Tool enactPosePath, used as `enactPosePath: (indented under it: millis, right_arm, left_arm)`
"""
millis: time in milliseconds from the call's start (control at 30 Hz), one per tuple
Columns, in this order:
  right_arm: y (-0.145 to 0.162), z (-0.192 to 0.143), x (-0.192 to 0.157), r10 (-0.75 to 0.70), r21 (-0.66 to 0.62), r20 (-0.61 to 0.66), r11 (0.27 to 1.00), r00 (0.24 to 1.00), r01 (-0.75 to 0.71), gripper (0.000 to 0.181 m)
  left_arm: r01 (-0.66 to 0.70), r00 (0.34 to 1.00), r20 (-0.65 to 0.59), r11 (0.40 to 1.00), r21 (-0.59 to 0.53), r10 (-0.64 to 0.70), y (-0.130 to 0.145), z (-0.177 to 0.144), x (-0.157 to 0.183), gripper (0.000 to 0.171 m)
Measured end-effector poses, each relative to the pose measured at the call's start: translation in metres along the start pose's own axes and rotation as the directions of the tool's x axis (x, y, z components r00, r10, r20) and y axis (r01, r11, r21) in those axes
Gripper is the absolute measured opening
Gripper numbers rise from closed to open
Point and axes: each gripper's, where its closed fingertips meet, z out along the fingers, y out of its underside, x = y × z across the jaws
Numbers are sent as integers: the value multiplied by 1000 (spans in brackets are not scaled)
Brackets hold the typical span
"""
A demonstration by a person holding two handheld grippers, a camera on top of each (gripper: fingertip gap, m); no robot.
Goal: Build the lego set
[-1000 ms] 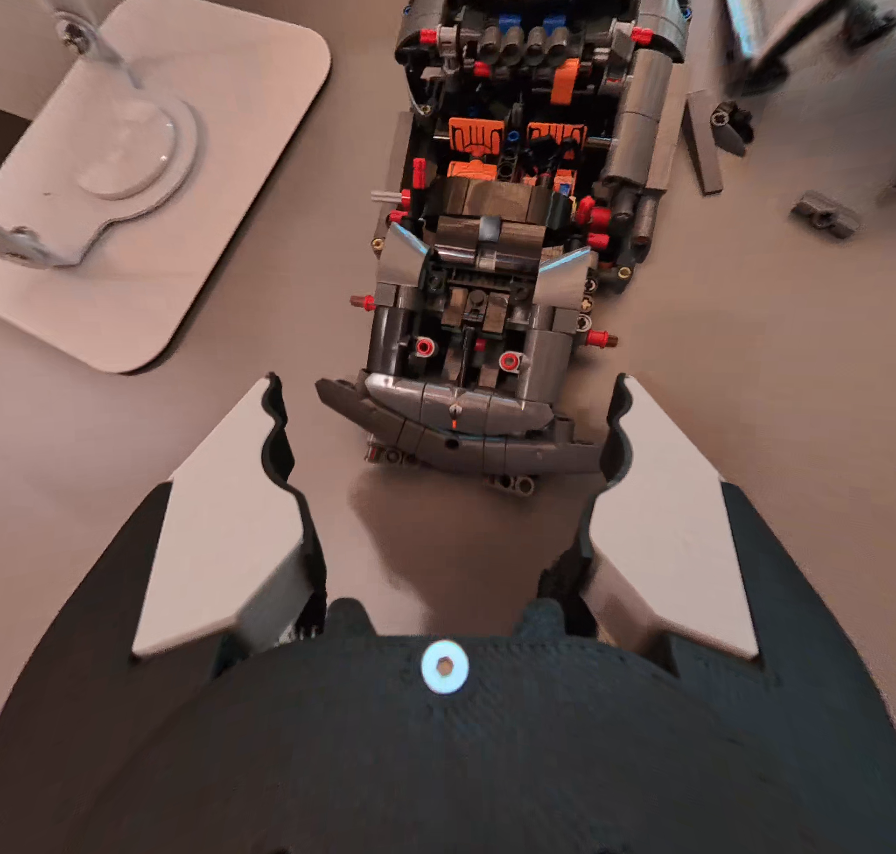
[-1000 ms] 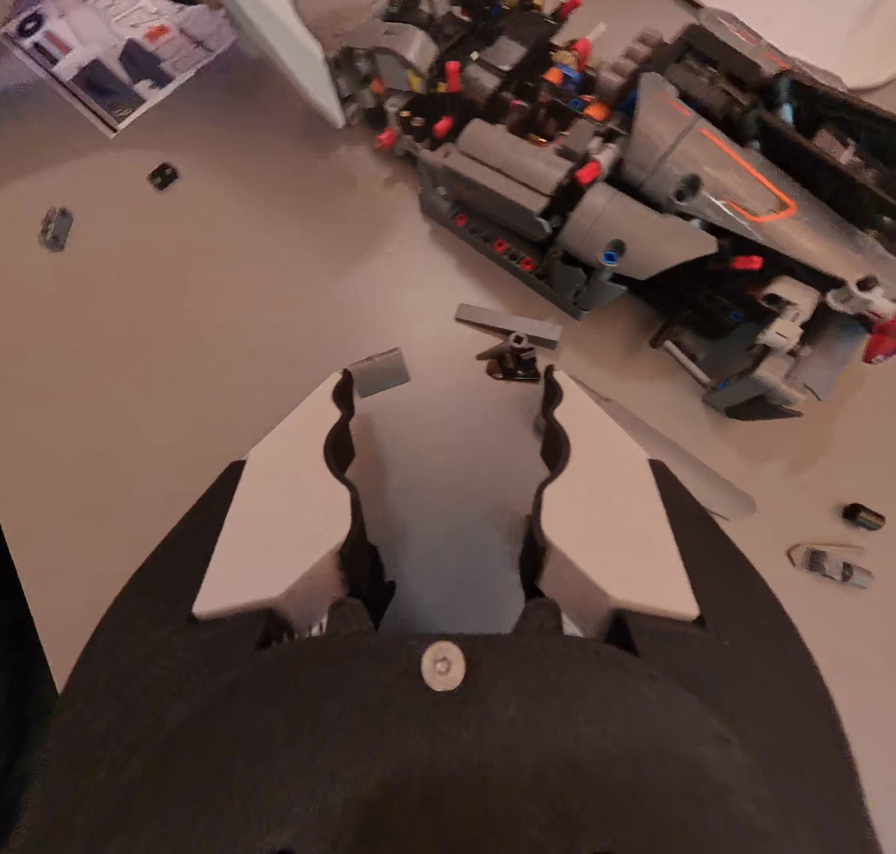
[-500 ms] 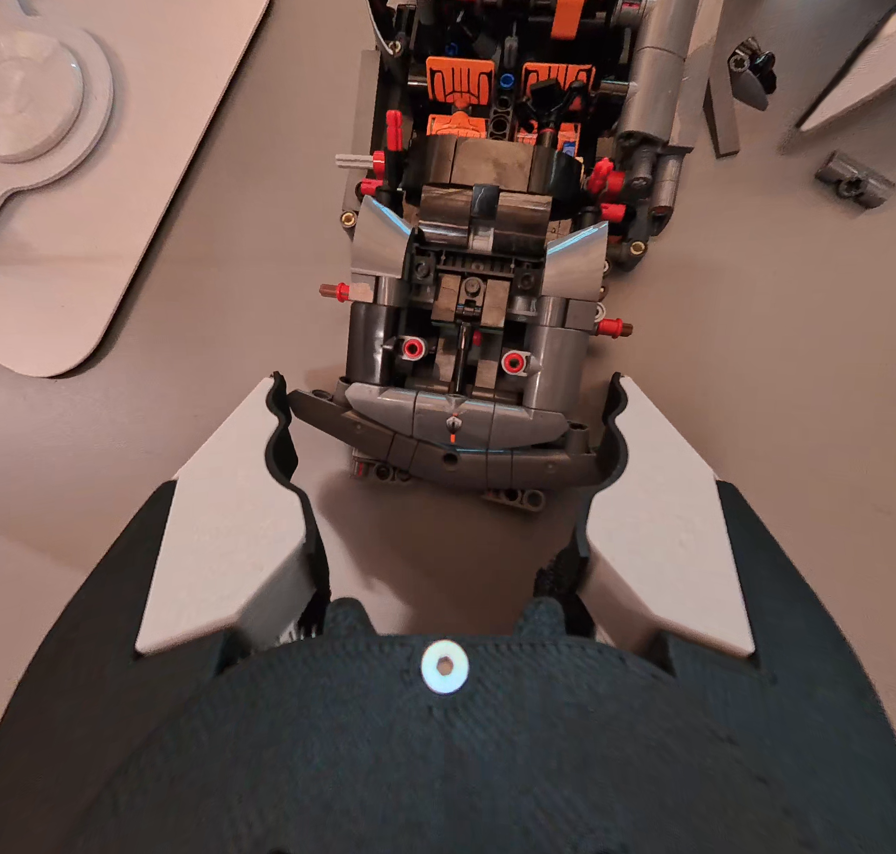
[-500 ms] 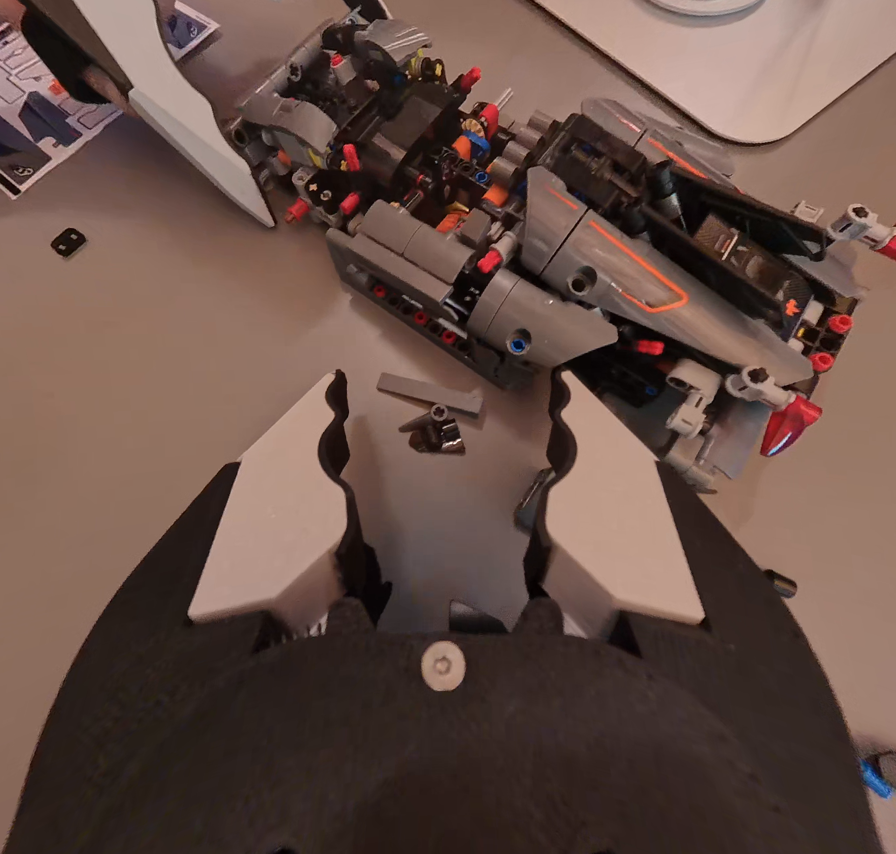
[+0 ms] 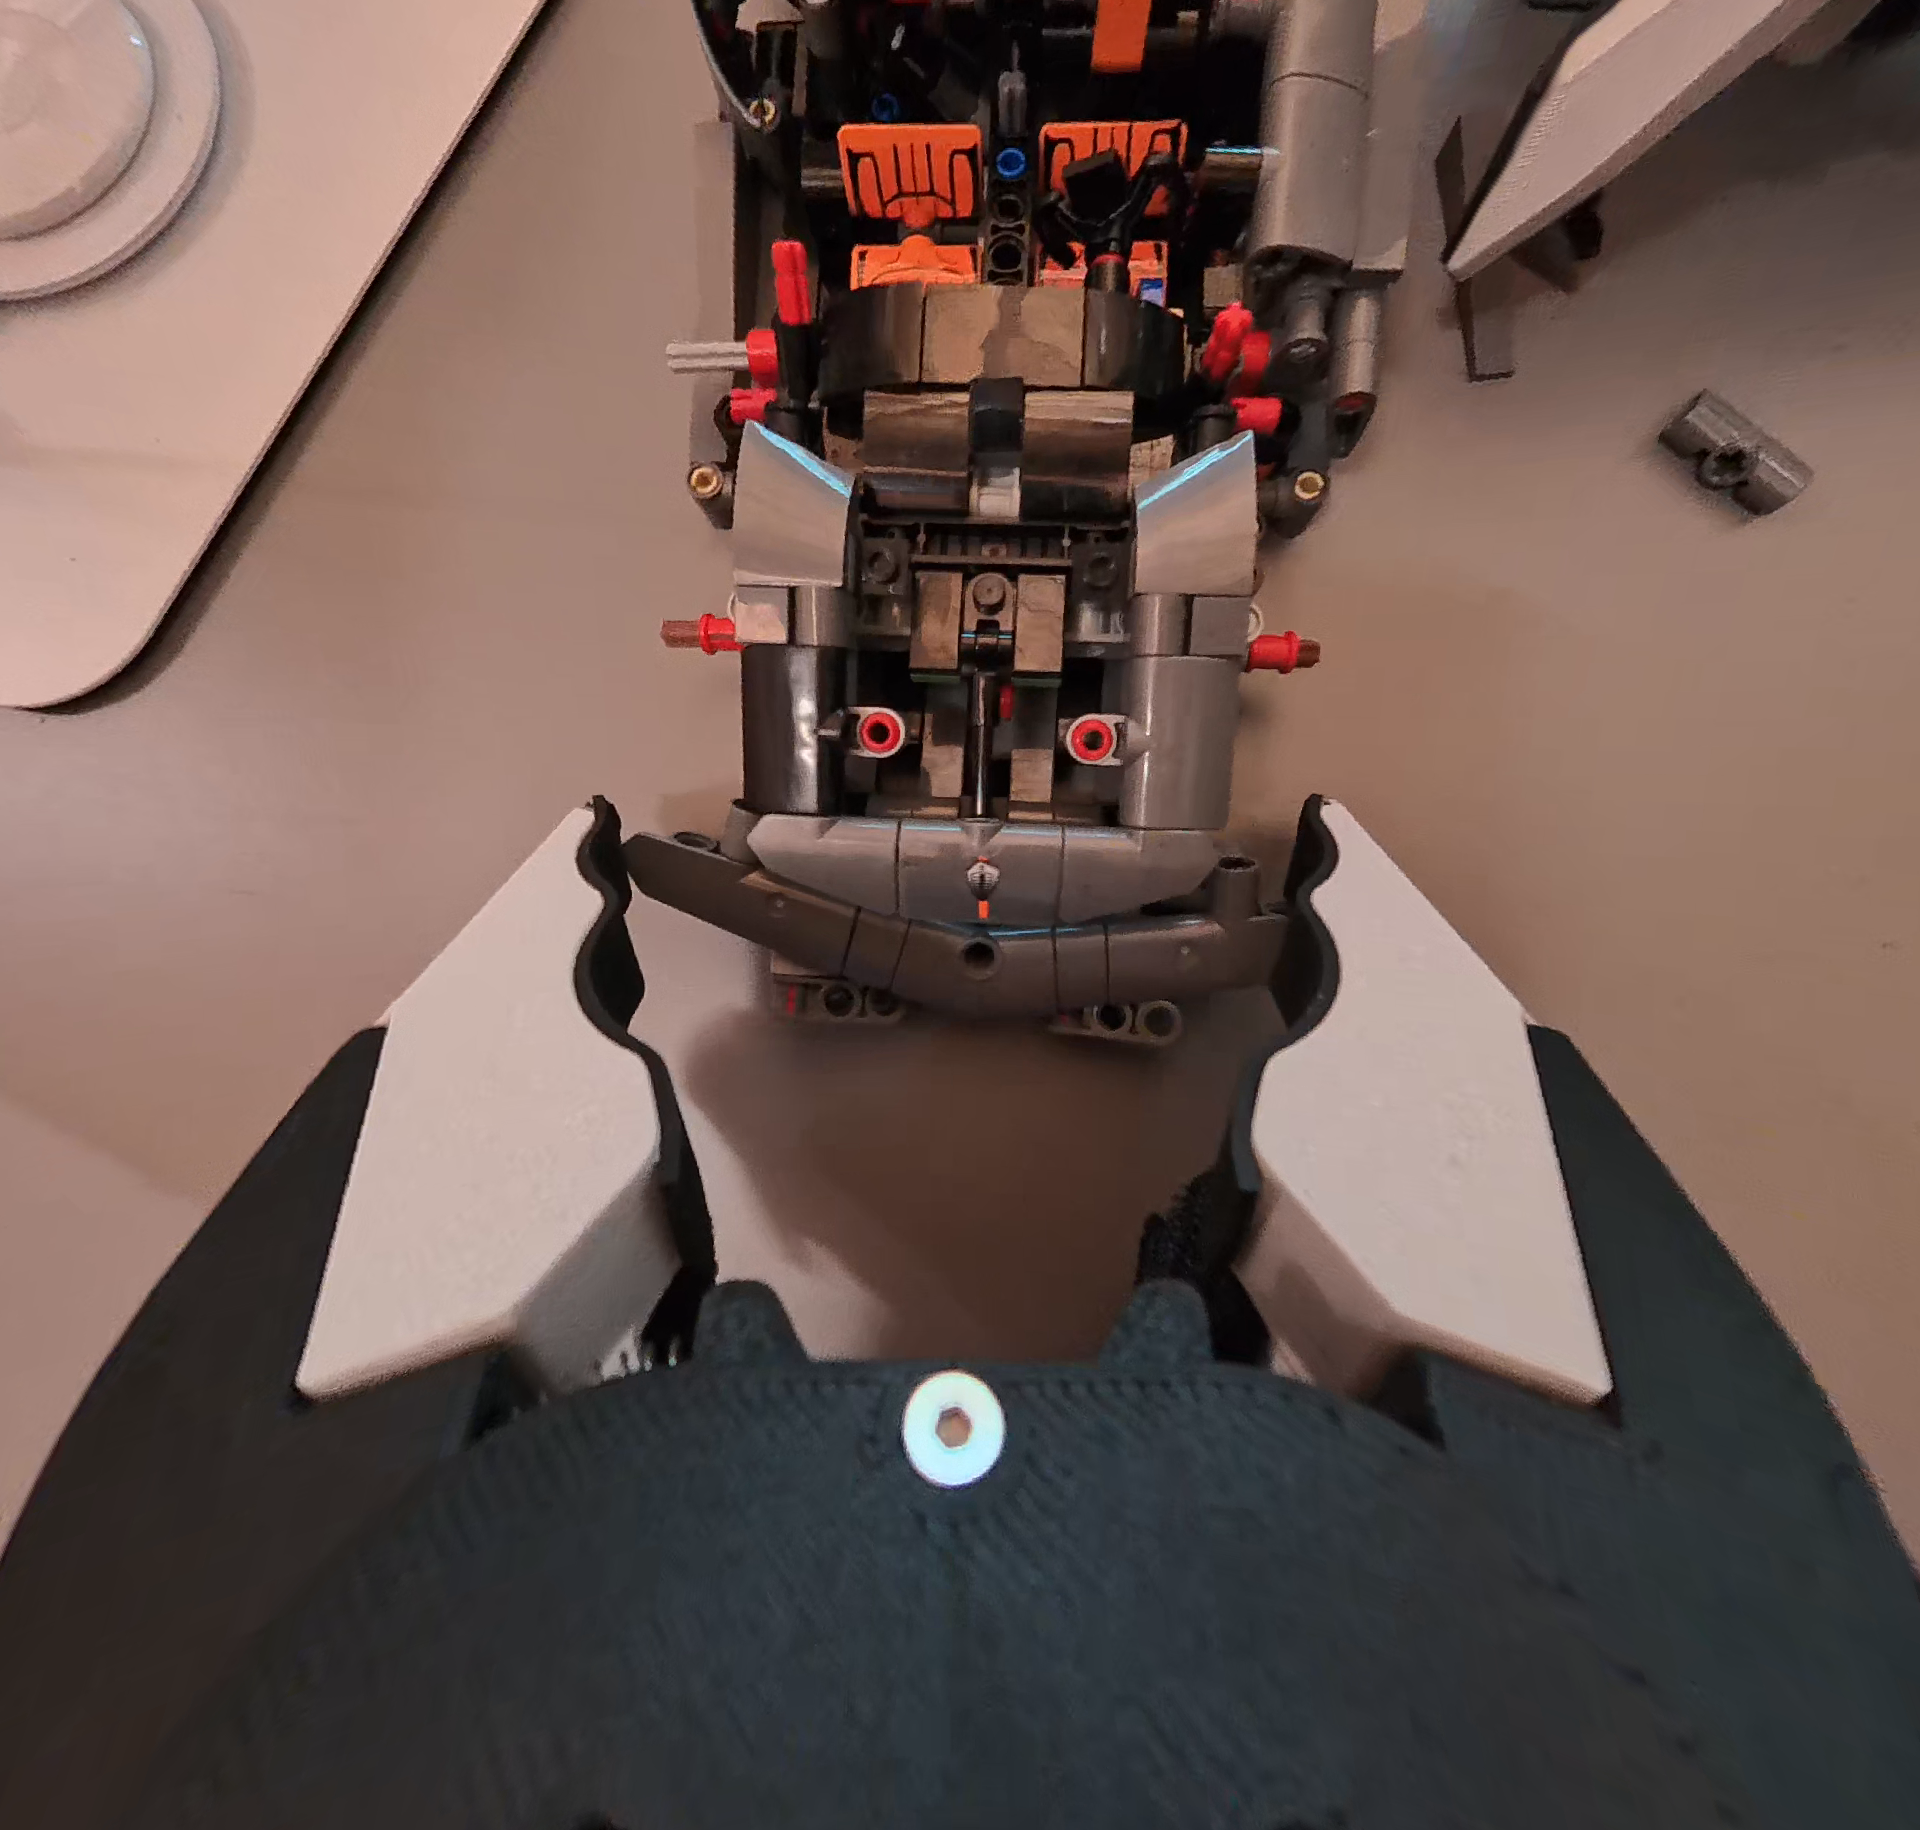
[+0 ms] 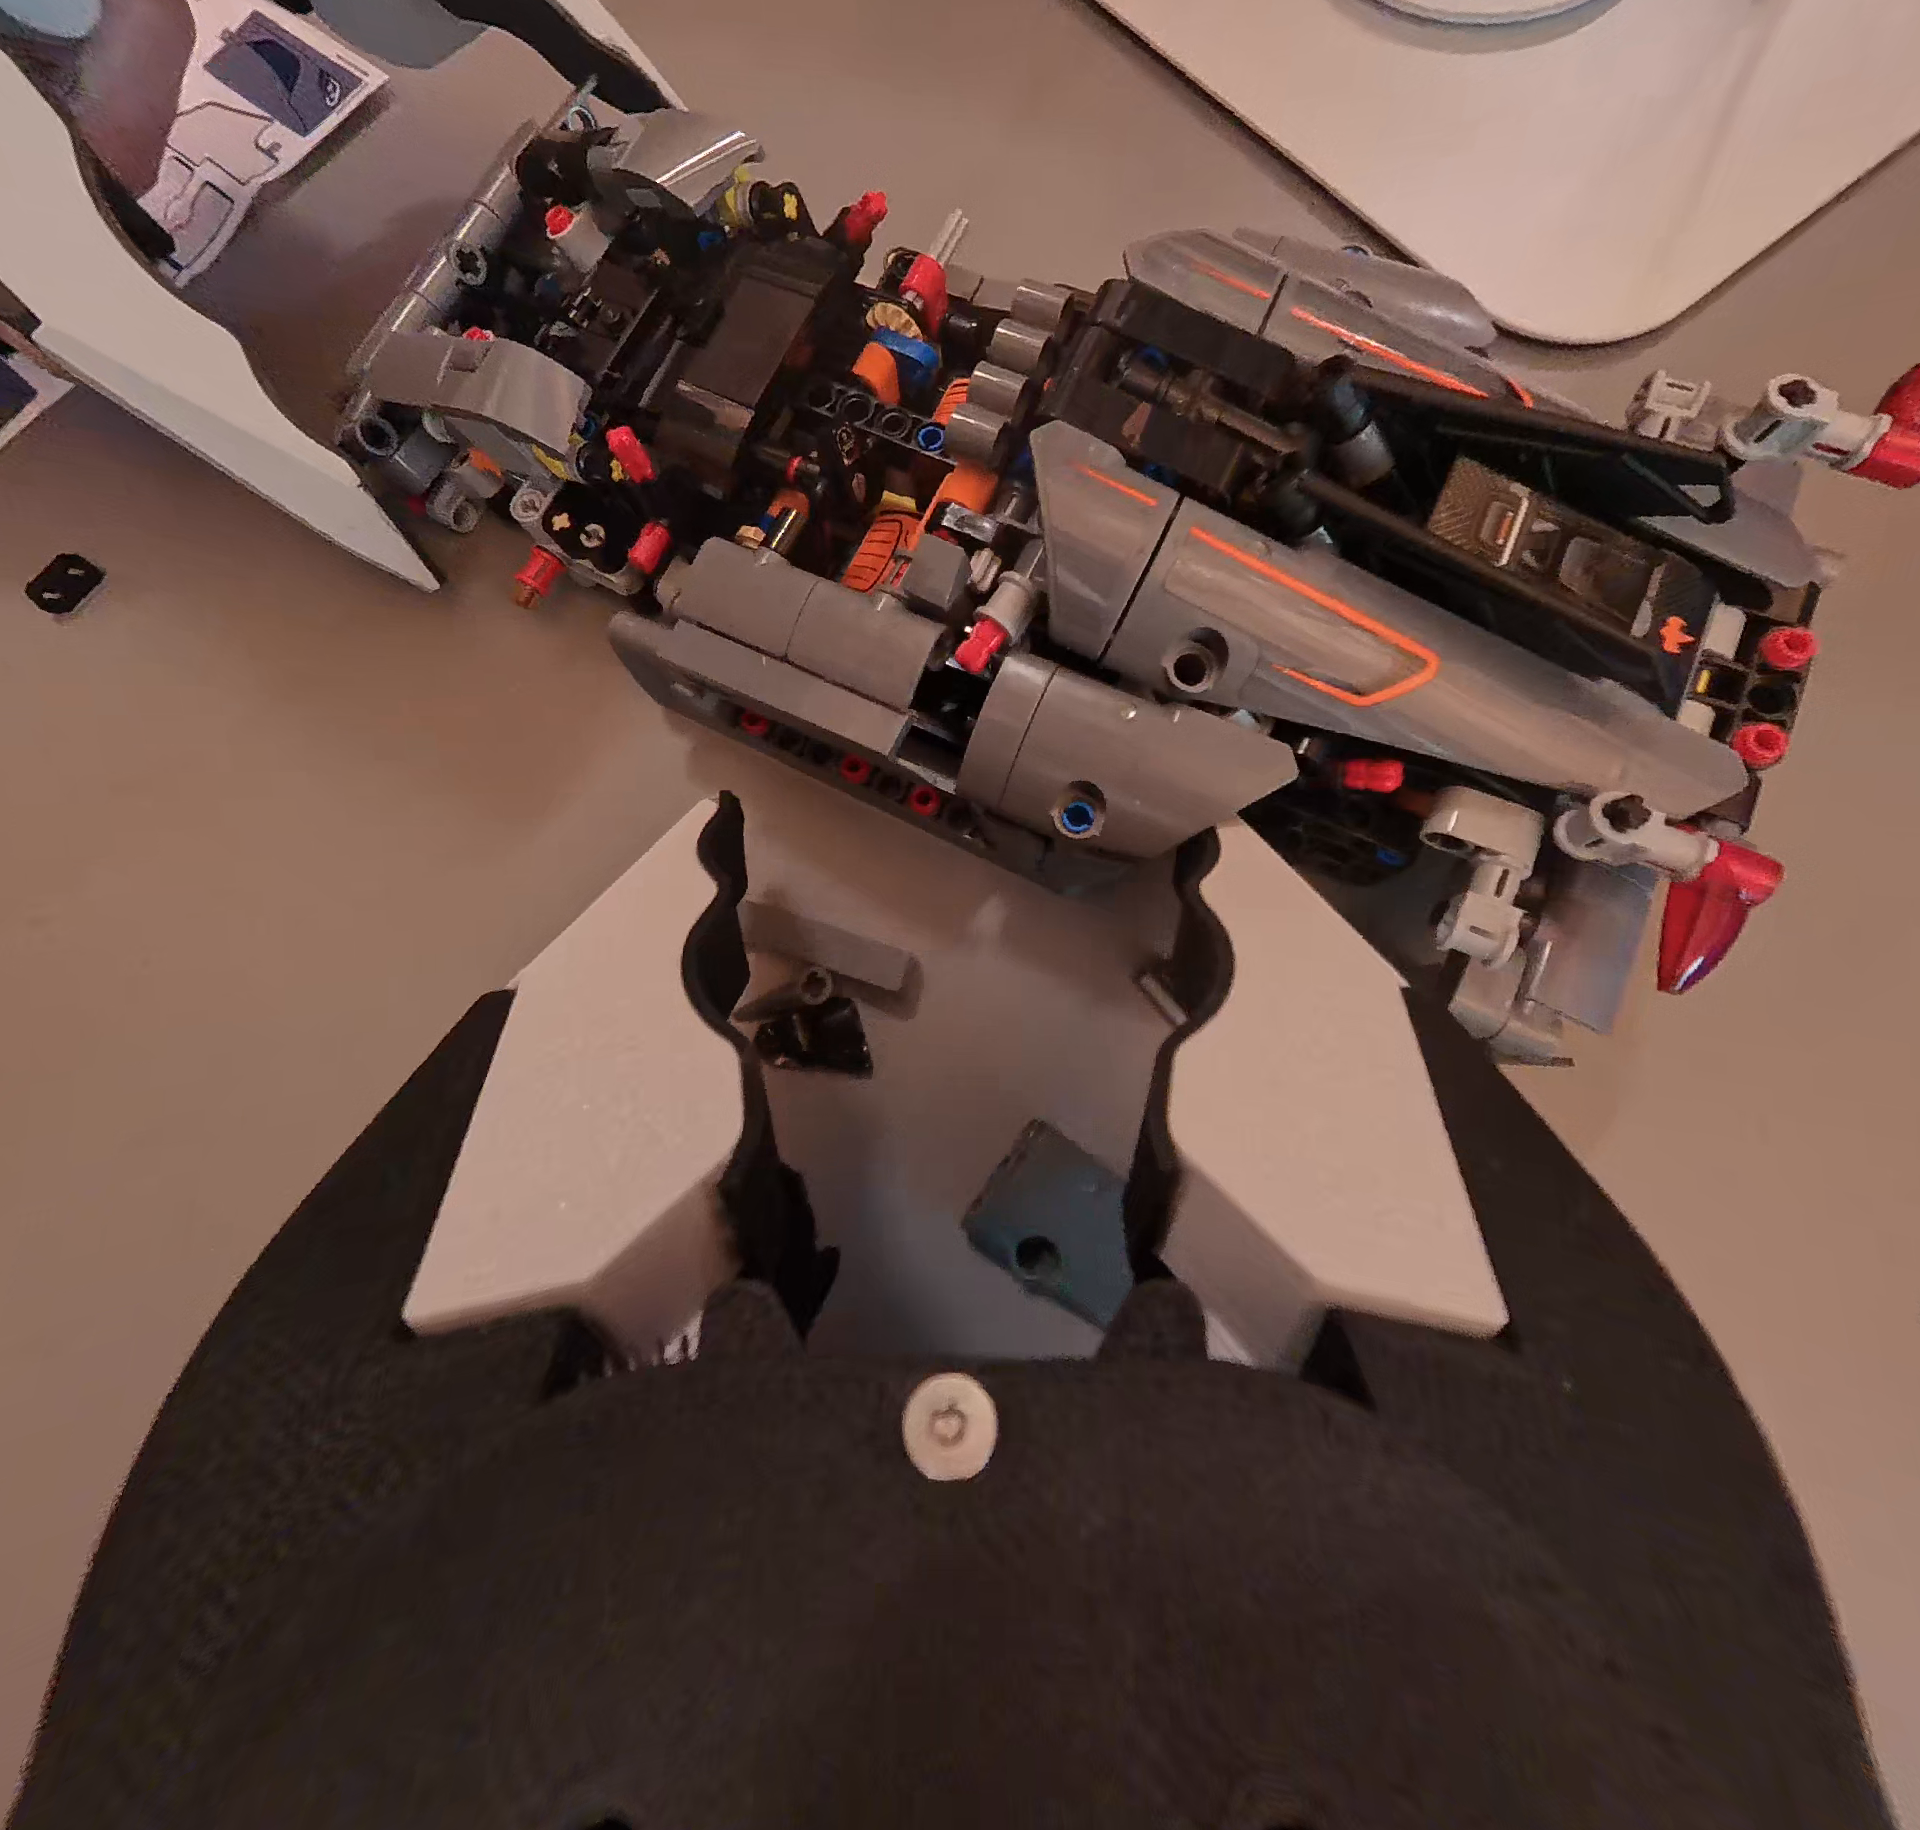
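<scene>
Grey-brown surface (image 5: 1558, 845), matte, warm light. White rounded base plate (image 5: 312, 222) of a stand lies at the upper left in the left wrist view, well apart from the model.

Lego car (image 5: 987, 637), partly built, rests flat on the surface. Grey body panels, black frame, orange seats, red pins sticking out at both sides. Nose end faces the left wrist camera.

Left hand-held gripper (image 5: 956, 907): jaws spread wide, one finger at each end of the car's dark front bumper (image 5: 977, 949). Right finger looks to be touching the bumper end; on the left a thin gap shows. Cannot tell whether it is pressing. Nothing lifted.

Right hand-held gripper (image 6: 961, 845): jaws spread wide, holding nothing. Its fingertips sit just beside the car's long grey side (image 6: 935, 700), not clearly touching. Between its fingers, loose on the surface: a flat grey strip (image 6: 831, 939), a small black piece (image 6: 810, 1037) touching the strip's near edge, and a blue-grey block with a hole (image 6: 1049, 1219) closer to the camera beside the right finger.

Other loose items: a small grey connector (image 5: 1730, 455) to the right of the car in the left wrist view; a small black piece (image 6: 64, 580) off to the left in the right wrist view. A printed instruction sheet (image 6: 249, 128) lies beyond the car's nose, partly hidden by the left gripper's fingers.
</scene>
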Motion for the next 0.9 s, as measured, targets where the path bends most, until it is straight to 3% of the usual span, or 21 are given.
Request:
enactPosePath:
  millis: [433, 533, 700, 800, 900]
  right_arm:
    - [-17, 14, 2, -27, -19, 90, 999, 996, 29, 83]
    - [-19, 16, 0, -33, -27, 119, 999, 992, 37, 76]
    - [-20, 19, -5, -76, -40, 145, 996, 986, 83, 82]
    - [-19, 8, -6, -76, -36, 167, 996, 983, 83, 79]
    - [-32, -25, -4, -68, 7, 182, 998, 981, 68, 71]
  left_arm:
    - [118, 993, 11, 992, 39, -118, 8, -17, 16, 120]
    - [136, 991, 9, 990, 28, -136, 13, -21, 19, 120]
    - [170, 985, -15, 985, 21, -170, 17, -28, 28, 120]
    - [182, 982, -49, 983, 29, -181, 19, -34, 34, 120]
    - [206, 978, -64, 975, 81, -201, 12, -56, 28, 118]
